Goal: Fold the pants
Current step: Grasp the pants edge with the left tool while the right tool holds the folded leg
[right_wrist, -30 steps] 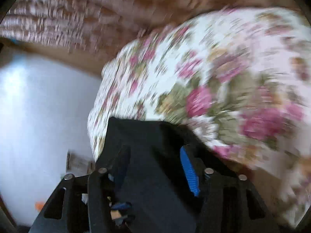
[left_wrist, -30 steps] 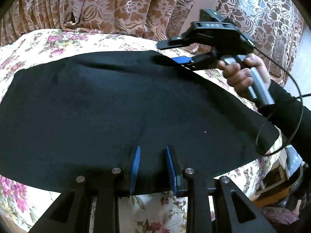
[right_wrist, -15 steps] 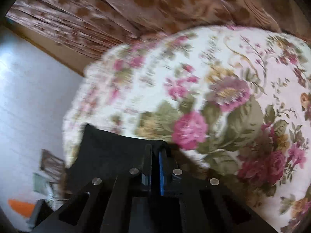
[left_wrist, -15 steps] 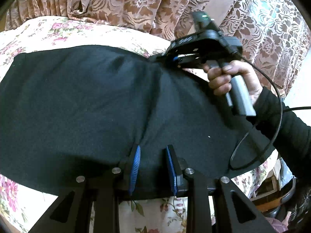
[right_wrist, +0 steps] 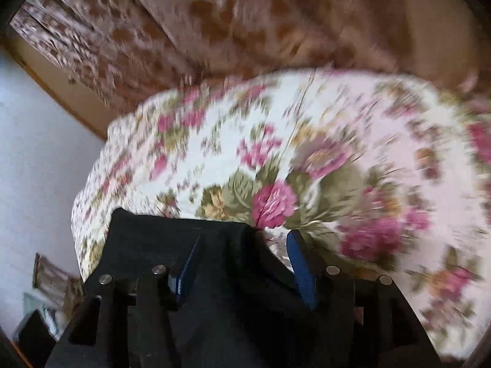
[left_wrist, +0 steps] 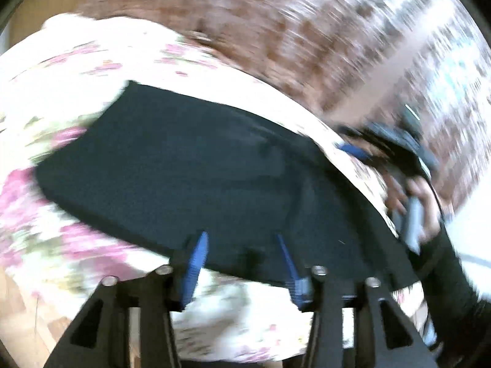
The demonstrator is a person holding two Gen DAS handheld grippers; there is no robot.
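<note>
The black pants (left_wrist: 196,168) lie folded flat on the floral bedspread (left_wrist: 61,245). In the blurred left wrist view my left gripper (left_wrist: 242,245) is open, its blue pads wide apart over the near edge of the cloth. The right gripper (left_wrist: 362,150) shows at the far right edge of the pants, held by a hand. In the right wrist view my right gripper (right_wrist: 245,251) is open, its pads spread on either side of a corner of the pants (right_wrist: 184,239) that lies under it.
Brown patterned curtains (right_wrist: 214,30) hang behind the bed. The bed's edge and a pale floor (right_wrist: 36,153) lie to the left in the right wrist view. The floral bedspread (right_wrist: 337,168) stretches ahead of the right gripper.
Both grippers have opened: the left pads spread from a narrow gap, and the right let go of the pants corner. Both cameras are swinging, so both views blur.
</note>
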